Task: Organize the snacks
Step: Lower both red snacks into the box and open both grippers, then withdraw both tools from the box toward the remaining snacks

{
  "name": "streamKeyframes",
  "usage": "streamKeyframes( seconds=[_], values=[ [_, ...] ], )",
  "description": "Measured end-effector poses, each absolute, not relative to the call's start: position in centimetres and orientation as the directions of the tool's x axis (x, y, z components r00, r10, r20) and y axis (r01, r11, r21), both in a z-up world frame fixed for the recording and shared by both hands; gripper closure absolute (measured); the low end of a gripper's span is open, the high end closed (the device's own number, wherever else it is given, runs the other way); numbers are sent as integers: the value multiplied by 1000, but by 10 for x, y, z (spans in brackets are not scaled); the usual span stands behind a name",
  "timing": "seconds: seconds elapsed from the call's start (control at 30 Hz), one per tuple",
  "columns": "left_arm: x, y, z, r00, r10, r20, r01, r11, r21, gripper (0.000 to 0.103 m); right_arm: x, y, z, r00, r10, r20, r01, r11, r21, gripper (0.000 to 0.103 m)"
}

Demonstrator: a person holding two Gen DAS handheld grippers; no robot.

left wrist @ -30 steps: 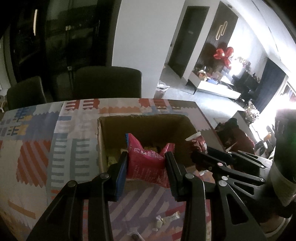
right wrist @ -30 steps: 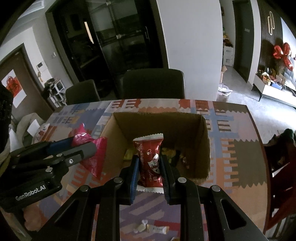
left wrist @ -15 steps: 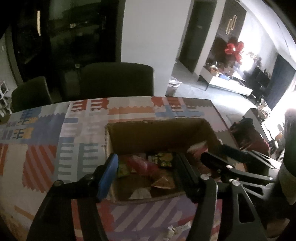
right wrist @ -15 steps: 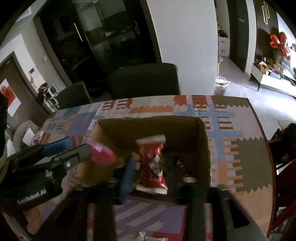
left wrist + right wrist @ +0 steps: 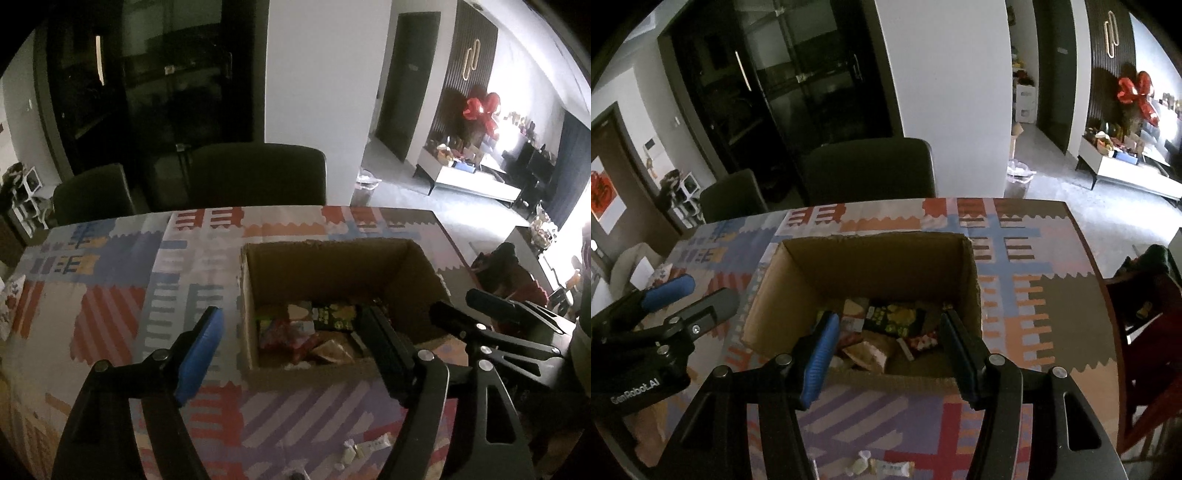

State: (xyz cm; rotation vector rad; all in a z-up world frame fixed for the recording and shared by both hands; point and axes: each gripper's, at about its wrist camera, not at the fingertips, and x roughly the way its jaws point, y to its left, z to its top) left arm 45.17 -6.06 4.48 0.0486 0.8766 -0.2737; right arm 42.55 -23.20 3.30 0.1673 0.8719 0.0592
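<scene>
Both claws empty over the snack box

My left claw (image 5: 291,328) had just been spreading, nothing between its jaws; my right claw (image 5: 888,332) had also just parted and stood apart, empty. The cardboard box (image 5: 871,258) sat on the patchwork table (image 5: 1052,295), snack packets (image 5: 892,317) lying inside. Two loose candies (image 5: 882,467) lay on the table at 6 o'clock of the box.
</scene>
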Motion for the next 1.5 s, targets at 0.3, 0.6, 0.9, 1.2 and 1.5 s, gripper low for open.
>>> streamKeyframes(
  seconds=[0.3, 0.6, 0.9, 1.2, 1.5],
  values=[
    [415, -52, 50, 632, -191, -751, 248, 968, -38, 26, 390, -225, 41, 665, 76, -743, 4, 994, 105, 45],
    [385, -43, 37, 607, -165, -778, 225, 974, -30, 24, 362, -223, 33, 638, 51, -768, 17, 997, 80, 45],
    [361, -37, 0, 528, -136, -839, 227, 974, -16, 24, 344, -230, -1, 559, 34, -829, 76, 993, 92, 45],
    [341, -40, -49, 409, -129, -903, 222, 974, -38, 24, 326, -234, -40, 481, 38, -876, 92, 991, 93, 45],
    [339, -43, -87, 306, -111, -945, 203, 978, -50, 24, 322, -239, -82, 341, 54, -939, 116, 988, 99, 45]
  ],
)
